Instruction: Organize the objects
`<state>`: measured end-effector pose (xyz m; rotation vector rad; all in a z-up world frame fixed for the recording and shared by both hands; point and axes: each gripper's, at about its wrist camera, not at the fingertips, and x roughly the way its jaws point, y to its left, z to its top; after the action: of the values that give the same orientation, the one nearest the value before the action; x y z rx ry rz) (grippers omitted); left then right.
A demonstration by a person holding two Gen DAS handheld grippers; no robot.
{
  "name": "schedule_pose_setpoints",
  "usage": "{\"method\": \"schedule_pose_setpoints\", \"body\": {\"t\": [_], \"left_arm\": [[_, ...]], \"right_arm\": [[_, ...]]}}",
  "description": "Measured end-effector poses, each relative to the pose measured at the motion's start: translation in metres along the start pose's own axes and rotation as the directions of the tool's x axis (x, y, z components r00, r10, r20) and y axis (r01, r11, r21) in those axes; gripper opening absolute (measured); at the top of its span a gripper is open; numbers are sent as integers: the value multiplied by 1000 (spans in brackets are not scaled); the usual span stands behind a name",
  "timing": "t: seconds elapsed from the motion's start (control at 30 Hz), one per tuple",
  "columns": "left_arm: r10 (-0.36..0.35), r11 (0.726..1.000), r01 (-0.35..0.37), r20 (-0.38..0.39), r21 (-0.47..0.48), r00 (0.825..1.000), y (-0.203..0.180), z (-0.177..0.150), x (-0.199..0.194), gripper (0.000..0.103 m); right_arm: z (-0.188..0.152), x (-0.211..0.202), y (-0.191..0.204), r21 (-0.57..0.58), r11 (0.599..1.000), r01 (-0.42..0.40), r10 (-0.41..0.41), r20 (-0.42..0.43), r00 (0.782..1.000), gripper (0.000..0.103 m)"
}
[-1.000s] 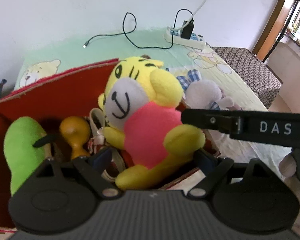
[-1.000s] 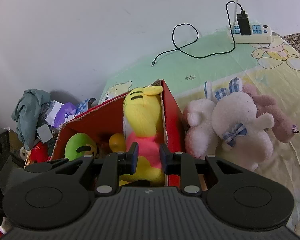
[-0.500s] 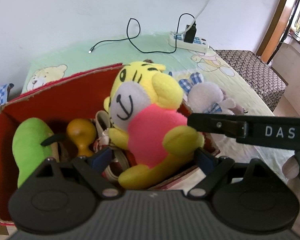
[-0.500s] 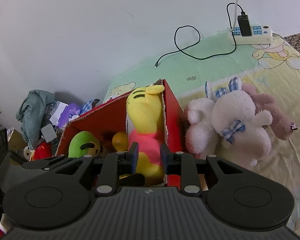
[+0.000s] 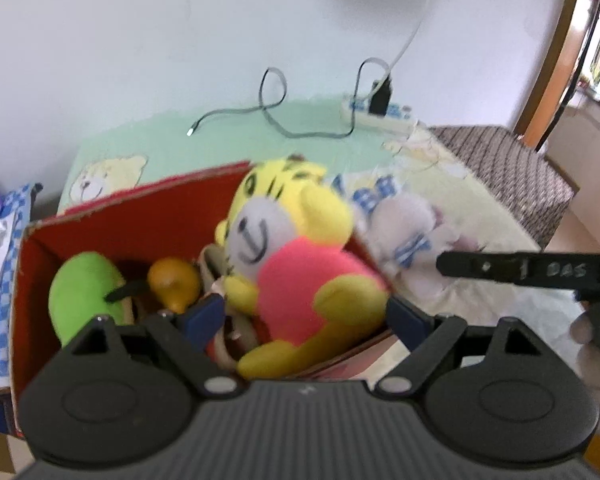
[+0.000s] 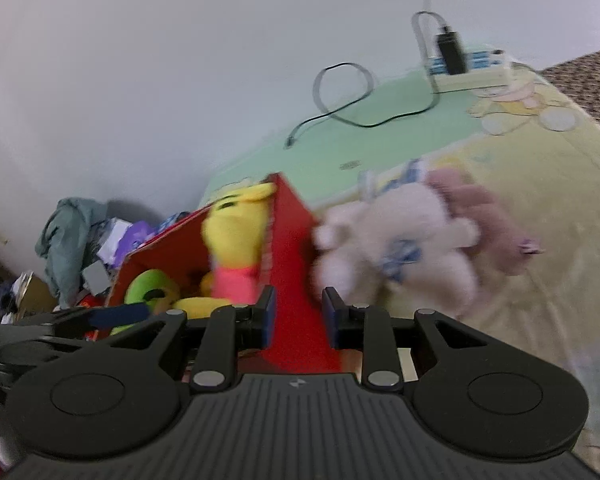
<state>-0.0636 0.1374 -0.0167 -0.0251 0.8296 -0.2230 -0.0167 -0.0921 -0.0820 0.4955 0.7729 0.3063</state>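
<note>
**With the tiger in the box, the rabbit comes next**

While the yellow tiger toy (image 5: 296,264) sits upright inside the red box (image 5: 140,216), leaning on the box's right wall, the left gripper (image 5: 304,316) has its jaws spread wide on either side of the toy's body. The fingers stand clear of the plush, so I judge the toy released, not grasped. Beside it in the box lie a green plush (image 5: 84,296) and a small wooden gourd (image 5: 172,284).

The right gripper (image 6: 298,316) is parted only a little and holds nothing; the red wall of the box (image 6: 292,240) shows between its fingers. The white rabbit toy (image 6: 404,248) lies on the bedsheet (image 6: 520,168) just outside that wall, to the right of and beyond the right gripper's jaws, with a pinkish plush (image 6: 480,220) touching its far side. Its body seems to lie roughly across the view, though blur makes this uncertain.

The right gripper is the nearer one. Reaching the rabbit would probably mean swinging right past the box wall and opening wider. A charger cable (image 6: 340,108) and power strip (image 6: 468,68) lie well apart, near the wall.
</note>
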Motion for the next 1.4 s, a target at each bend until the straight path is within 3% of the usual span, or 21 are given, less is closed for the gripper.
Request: {"method": "schedule_pose_setpoints", "body": {"t": [0.17,0.4,0.63,0.97,1.03,1.1,1.23,1.4], "left_arm": [[-87,995,85,41,44,995,-37,10,-4,88],[-184,974,183,-11,135,983,-110,12,28,86],[-240,966,246,-83,79,967,-143,2,85,86],[-124,992,128,-189,11,974,-151,-23,125,86],[-110,994,108,-198,-17,974,-147,-25,128,86],[-100,995,95,-203,-34,974,-145,-26,126,86],[-103,994,96,-207,-46,973,-151,-27,125,86],[-174,985,169,-207,-40,963,-164,-26,121,86]], "right_arm": [[6,-10,-40,71,996,58,-58,0,998,29],[15,-21,-93,129,982,135,-135,-6,991,31],[32,-10,-144,209,969,135,-131,-35,991,38],[47,50,-170,219,976,17,18,-155,988,44],[48,62,-171,230,973,-2,45,-183,982,43],[48,69,-171,242,970,-23,74,-204,976,36],[51,56,-159,175,984,-41,70,-167,983,35],[48,11,-160,126,992,-15,29,-115,993,35]]}}
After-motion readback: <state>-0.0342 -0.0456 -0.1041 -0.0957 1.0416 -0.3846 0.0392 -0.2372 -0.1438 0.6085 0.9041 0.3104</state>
